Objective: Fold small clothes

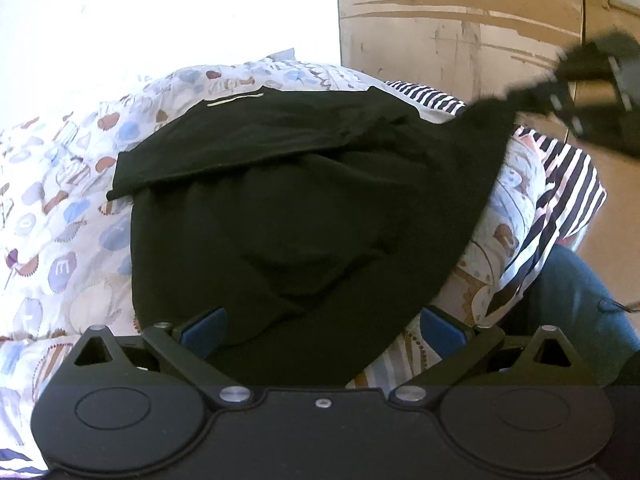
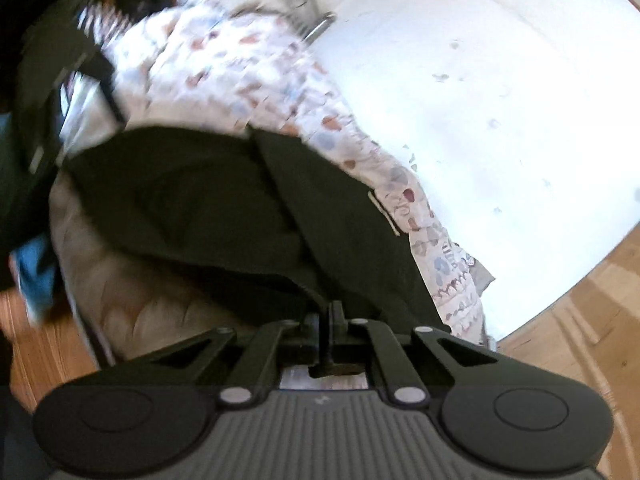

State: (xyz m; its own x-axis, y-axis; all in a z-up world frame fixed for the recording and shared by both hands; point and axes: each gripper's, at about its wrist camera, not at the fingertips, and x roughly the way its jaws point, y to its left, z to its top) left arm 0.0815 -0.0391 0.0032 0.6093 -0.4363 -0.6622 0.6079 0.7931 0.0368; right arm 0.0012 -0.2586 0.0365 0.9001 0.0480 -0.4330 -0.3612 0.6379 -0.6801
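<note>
Wooden floor (image 2: pixel 580 320), patterned bedspread (image 1: pixel 60 200), bright glare

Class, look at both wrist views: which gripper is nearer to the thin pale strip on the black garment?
Probably the right. The right gripper is shut on the black garment's edge, by the side bearing the pale strip. The left gripper stands open at the opposite, near end.

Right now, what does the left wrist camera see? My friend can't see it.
A black shirt lies on a patterned blanket, its far corner pulled up by the right claw. The left claw is open around the near edge.
</note>
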